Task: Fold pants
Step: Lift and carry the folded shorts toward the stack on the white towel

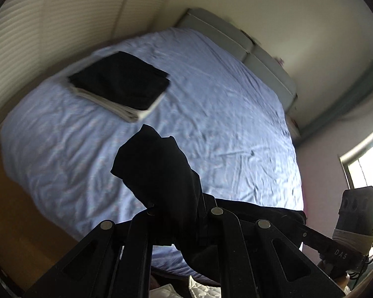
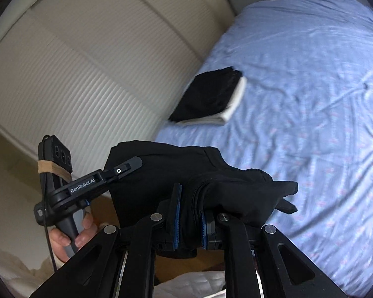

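Pale blue sheet covers the bed (image 1: 211,99) ahead of you, wrinkled and mostly bare, so there is room to lay the garment out. Near its far left edge sits a stack of folded clothes (image 1: 119,84), dark on top of white, which suggests earlier pieces are finished. The black pants (image 2: 186,173) are off the bed, bunched and hanging between your two tools, so none of their folds looks made yet. Your right gripper (image 2: 190,226) is clenched on a thick wad of the fabric; your left gripper (image 1: 179,213) is likewise clamped on cloth. Spreading flat comes first, I judge.
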`<move>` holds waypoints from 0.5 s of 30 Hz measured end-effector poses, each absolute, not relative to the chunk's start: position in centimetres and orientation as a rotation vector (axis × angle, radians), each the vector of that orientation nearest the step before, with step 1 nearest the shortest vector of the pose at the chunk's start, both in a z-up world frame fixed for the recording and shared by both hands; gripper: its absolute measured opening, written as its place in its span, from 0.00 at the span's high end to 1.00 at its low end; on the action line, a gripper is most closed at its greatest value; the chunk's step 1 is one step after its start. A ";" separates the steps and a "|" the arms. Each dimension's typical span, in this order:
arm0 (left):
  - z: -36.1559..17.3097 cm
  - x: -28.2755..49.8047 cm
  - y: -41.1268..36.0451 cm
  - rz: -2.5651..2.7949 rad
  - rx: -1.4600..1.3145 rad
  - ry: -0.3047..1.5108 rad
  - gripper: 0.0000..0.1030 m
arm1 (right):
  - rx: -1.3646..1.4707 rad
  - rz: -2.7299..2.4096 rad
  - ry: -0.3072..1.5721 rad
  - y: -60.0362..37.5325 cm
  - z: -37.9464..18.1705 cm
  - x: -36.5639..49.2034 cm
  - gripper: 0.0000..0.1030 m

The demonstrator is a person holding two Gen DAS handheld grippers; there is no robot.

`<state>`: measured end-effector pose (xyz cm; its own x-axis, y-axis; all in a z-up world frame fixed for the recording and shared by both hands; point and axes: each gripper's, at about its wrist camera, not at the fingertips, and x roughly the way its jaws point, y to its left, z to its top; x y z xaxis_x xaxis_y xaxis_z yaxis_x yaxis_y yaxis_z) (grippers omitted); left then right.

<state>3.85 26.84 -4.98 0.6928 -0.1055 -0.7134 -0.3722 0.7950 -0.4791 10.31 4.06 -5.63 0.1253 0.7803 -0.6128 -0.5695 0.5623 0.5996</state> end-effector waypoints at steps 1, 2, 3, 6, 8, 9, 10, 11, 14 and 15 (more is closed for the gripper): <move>-5.0 3.0 27.6 0.179 -0.667 0.793 0.89 | 0.225 1.017 1.052 4.9 -5.5 10.1 0.87; -5.1 2.4 28.5 0.195 -0.685 0.781 0.89 | 0.216 1.032 1.051 5.7 -5.4 9.9 0.87; -5.0 1.8 29.4 0.207 -0.695 0.772 0.89 | 0.211 1.045 1.052 6.4 -5.3 9.8 0.87; -4.8 0.0 31.7 0.222 -0.696 0.751 0.89 | 0.194 1.073 1.050 9.5 -4.9 9.2 0.87; -4.8 -0.8 34.0 0.226 -0.696 0.740 0.89 | 0.181 1.080 1.047 11.9 -4.8 8.7 0.87; -4.8 -1.1 35.4 0.222 -0.697 0.740 0.89 | 0.180 1.079 1.045 13.2 -4.6 8.3 0.87; -4.9 -1.3 36.8 0.214 -0.695 0.745 0.89 | 0.183 1.075 1.043 14.5 -4.5 8.0 0.87; -4.9 -1.2 38.3 0.205 -0.689 0.753 0.89 | 0.191 1.067 1.038 15.8 -4.4 7.5 0.87; -4.8 -0.1 42.8 0.143 -0.658 0.794 0.89 | 0.248 1.010 1.018 19.5 -4.3 6.5 0.87; -4.6 0.4 44.2 0.124 -0.642 0.816 0.89 | 0.288 0.971 1.022 20.9 -4.5 6.3 0.87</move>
